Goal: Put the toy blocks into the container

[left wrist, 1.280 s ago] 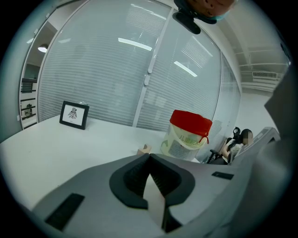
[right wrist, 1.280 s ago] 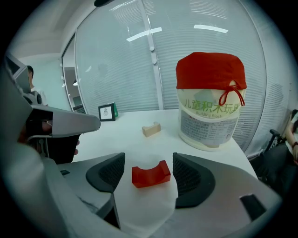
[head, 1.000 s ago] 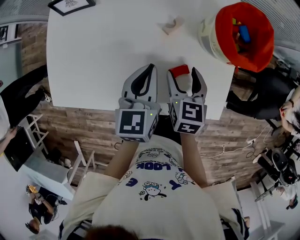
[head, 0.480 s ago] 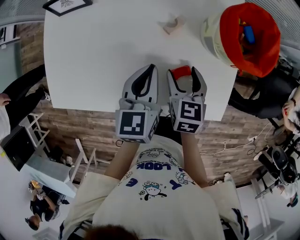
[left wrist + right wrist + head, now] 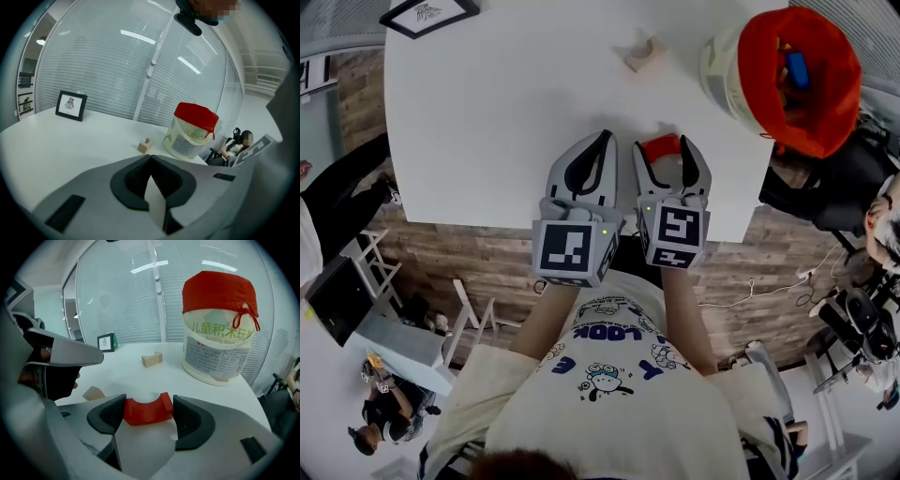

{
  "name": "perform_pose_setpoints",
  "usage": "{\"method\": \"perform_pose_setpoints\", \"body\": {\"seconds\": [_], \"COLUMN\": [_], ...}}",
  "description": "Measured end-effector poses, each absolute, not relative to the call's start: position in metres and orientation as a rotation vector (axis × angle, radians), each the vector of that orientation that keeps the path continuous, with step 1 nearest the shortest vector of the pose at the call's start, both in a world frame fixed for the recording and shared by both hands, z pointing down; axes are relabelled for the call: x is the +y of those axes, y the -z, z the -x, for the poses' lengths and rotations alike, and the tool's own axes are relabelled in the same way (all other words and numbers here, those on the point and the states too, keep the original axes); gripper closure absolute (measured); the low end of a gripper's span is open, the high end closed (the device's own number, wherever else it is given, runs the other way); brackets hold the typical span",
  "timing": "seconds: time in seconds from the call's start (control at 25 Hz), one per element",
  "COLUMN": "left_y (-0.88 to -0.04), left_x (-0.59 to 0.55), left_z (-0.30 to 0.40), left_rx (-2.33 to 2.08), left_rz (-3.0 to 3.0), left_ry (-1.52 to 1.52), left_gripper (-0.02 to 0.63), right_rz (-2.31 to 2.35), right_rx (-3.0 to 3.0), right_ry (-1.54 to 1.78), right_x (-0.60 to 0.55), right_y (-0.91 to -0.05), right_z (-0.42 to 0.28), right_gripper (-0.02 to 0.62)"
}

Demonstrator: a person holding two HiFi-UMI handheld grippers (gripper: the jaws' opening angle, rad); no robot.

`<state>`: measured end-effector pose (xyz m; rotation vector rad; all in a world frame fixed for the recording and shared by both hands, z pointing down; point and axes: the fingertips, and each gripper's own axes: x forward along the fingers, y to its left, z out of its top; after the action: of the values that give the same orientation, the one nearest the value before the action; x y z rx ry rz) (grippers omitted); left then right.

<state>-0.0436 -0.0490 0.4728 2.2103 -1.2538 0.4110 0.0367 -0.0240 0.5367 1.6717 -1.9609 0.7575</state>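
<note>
On the white table [image 5: 506, 112], near one cream plastic tub lined with red cloth [image 5: 722, 66], I see my left gripper [image 5: 150, 157] with jaws pressed together and empty, my right gripper [image 5: 146, 409] pinching one red arch-shaped toy block [image 5: 143, 412] between its pads, and two tan wooden blocks [image 5: 152, 359] [image 5: 93, 393] lying beyond.

Red arch block [image 5: 145, 412], notch up, gripped between right gripper [image 5: 667, 157] jaws. Tan block [image 5: 643, 52] lies near the upright, red-lined container [image 5: 719, 70], which holds coloured blocks [image 5: 794, 67].
</note>
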Motion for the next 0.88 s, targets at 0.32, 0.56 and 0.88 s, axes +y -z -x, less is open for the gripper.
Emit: {"method": "perform_pose_setpoints", "body": {"seconds": [0.32, 0.56, 0.88], "left_y": [-0.465, -0.446, -0.427], "left_x": [-0.058, -0.070, -0.089], "left_z": [0.040, 0.032, 0.020], "left_rx": [-1.232, -1.203, -1.153], "left_rz": [-2.240, -2.292, -2.359], "left_ry": [-0.398, -0.368, -0.327], "left_gripper": [0.580, 0.580, 0.580], "right_rz": [-1.720, -1.772, -1.854], "right_rx": [-1.970, -2.001, -2.025], "right_ry": [-0.761, -0.728, -0.679], "right_x": [-0.031, -0.041, -0.060], "right_y": [-0.522, -0.494, -0.461], "right_z": [-0.040, -0.041, -0.045], "right_gripper": [0.290, 0.290, 0.290]}}
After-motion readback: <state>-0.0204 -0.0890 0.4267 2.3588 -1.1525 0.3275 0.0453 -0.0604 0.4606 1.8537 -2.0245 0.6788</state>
